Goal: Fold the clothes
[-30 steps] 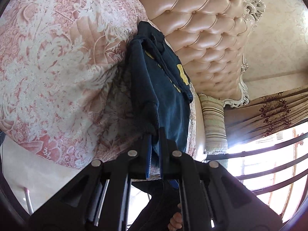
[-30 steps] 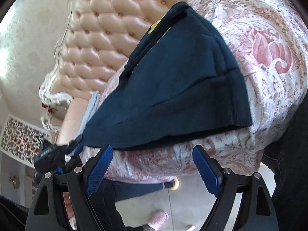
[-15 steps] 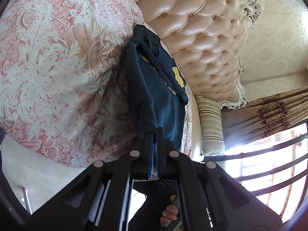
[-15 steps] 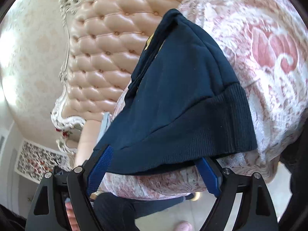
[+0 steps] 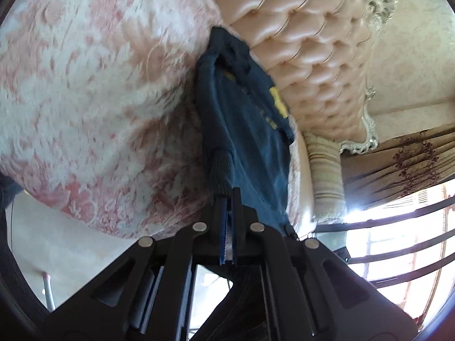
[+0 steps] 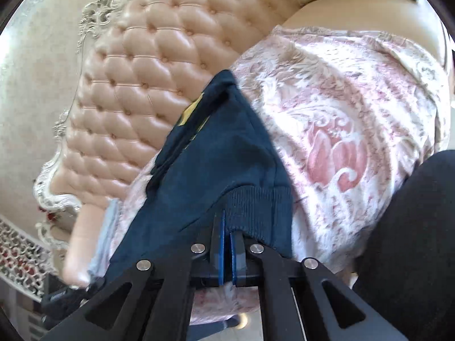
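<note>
Navy sweatshirt [image 6: 216, 170] on the floral bedspread [image 6: 355, 108], long axis toward the tufted headboard [image 6: 136, 79], ribbed hem nearest. Left gripper [image 5: 227, 199] clamped on the hem; right gripper [image 6: 227, 227], wide earlier, now pinching it too.

Readable text: none.
Print on sweatshirt [image 5: 250, 130]: yellow marks, centre of the left wrist view, upper centre-left of the right wrist view; too blurred and creased to read.

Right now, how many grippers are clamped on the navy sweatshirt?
2. The left gripper pinches its ribbed cuff; the right gripper pinches the ribbed hem. The sweatshirt lies on the floral bedspread.
</note>
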The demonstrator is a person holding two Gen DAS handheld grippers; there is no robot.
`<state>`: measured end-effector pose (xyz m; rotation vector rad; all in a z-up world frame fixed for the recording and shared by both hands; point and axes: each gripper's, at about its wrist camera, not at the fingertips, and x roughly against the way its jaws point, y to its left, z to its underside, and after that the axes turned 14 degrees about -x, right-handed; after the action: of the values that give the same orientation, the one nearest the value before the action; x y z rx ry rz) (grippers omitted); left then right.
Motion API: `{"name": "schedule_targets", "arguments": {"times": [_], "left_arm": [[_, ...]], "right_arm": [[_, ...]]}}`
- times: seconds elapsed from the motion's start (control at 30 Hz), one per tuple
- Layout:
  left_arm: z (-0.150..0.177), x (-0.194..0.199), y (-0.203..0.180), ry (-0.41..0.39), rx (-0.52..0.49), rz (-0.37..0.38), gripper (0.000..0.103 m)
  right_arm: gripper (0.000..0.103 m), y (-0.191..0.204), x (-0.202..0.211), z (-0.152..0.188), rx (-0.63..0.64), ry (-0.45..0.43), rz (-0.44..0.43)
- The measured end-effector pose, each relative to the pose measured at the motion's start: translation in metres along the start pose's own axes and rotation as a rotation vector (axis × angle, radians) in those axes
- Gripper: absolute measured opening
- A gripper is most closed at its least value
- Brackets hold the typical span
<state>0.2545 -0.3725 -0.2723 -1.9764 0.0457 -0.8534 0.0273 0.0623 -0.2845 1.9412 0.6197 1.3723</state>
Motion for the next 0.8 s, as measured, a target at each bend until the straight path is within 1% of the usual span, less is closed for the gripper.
{"name": "schedule_targets", "arguments": {"times": [0.1, 0.17, 0.27, 0.37, 0.47, 0.57, 0.6, 0.63, 0.67, 0.7, 0.73, 0.77, 0.8], "left_arm": [[0.007, -0.002, 0.004, 0.019, 0.004, -0.020, 0.003], [0.011, -0.007, 0.013, 0.043, 0.033, -0.036, 0.003], [0.023, -0.012, 0.036, 0.088, 0.144, -0.043, 0.003], [0.024, -0.017, 0.039, 0.115, 0.119, -0.052, 0.003], [0.027, -0.024, 0.038, 0.165, 0.105, -0.042, 0.003], [0.030, -0.013, 0.039, 0.186, 0.097, -0.076, 0.004], [0.029, -0.006, 0.037, 0.173, 0.068, -0.087, 0.004], [0.025, 0.001, 0.033, 0.155, 0.015, -0.091, 0.004], [0.019, 0.007, 0.028, 0.132, -0.059, -0.105, 0.006], [0.013, 0.011, 0.022, 0.112, -0.135, -0.122, 0.018], [0.009, 0.009, 0.017, 0.109, -0.218, -0.154, 0.030], [0.005, 0.006, 0.013, 0.111, -0.291, -0.178, 0.056], [0.003, -0.001, 0.011, 0.135, -0.326, -0.170, 0.061]], "right_arm": [[0.002, 0.003, 0.006, 0.000, 0.001, -0.021, 0.066], [0.002, 0.005, 0.013, 0.000, -0.004, -0.028, 0.103], [0.002, -0.001, 0.000, 0.004, -0.020, 0.015, 0.167], [0.002, -0.007, -0.011, 0.006, -0.020, 0.054, 0.214], [0.002, -0.007, -0.014, 0.005, -0.005, 0.060, 0.223], [0.003, -0.006, -0.017, 0.005, 0.010, 0.065, 0.231], [0.003, -0.006, -0.018, 0.004, 0.015, 0.067, 0.233], [0.003, -0.006, -0.019, 0.004, 0.020, 0.069, 0.236], [0.003, -0.006, -0.020, 0.004, 0.025, 0.071, 0.239], [0.003, -0.006, -0.020, 0.004, 0.028, 0.074, 0.240], [0.003, -0.006, -0.020, 0.004, 0.031, 0.077, 0.241], [0.003, -0.007, -0.021, 0.004, 0.027, 0.081, 0.239], [0.003, -0.008, -0.021, 0.003, 0.023, 0.085, 0.237]]}}
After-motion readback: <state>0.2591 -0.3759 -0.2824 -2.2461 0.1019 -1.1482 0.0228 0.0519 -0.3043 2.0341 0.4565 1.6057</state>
